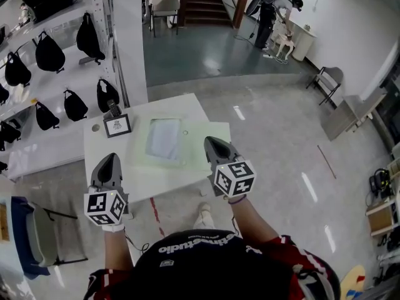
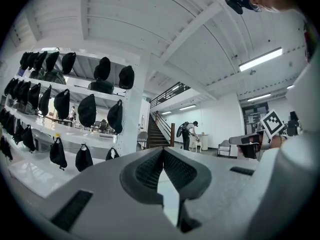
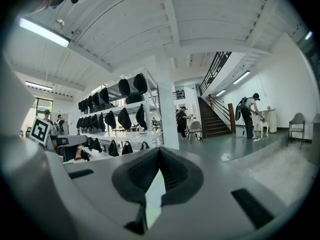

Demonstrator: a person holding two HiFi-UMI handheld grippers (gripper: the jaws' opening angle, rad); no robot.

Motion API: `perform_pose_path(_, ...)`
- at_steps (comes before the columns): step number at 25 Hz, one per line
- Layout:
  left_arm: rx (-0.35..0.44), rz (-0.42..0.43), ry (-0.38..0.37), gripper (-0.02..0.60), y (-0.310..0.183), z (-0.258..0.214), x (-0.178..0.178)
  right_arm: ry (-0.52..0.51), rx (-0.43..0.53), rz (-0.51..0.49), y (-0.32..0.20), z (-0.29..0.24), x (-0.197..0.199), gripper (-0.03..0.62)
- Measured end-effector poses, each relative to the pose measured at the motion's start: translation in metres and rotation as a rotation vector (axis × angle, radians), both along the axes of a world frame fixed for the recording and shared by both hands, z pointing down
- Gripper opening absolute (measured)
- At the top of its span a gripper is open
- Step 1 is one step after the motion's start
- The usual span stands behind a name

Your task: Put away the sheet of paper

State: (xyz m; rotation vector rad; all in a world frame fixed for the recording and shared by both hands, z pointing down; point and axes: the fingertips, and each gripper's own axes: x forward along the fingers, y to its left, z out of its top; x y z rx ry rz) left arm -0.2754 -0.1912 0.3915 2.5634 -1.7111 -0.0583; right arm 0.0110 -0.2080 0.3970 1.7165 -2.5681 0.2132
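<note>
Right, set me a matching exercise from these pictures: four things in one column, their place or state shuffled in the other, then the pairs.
Things
1. sheet of paper
2. marker card
3. right gripper
4. black bags

Places or states
a. hanging on the white shelves
b. lying on the pale green mat
c. jaws shut, nothing between them
d. standing on the table, left of the mat

Pairs: 1-b, 2-d, 3-c, 4-a
</note>
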Motion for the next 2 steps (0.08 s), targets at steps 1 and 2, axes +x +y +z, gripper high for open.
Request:
perform_pose_path(1, -0.001, 0.0, 0.002, 0.006, -0.0001, 0.0001, -0.0001, -0.001, 0.0, -0.004, 0.0006, -0.0003, -0.0014, 0.003)
perform_pose_path(2, -0.003, 0.0, 0.005, 0.006, -0.0002, 0.0002, -0.0001, -0.001, 0.0, -0.007, 0.0013, -0.0006, -0.0029, 0.003)
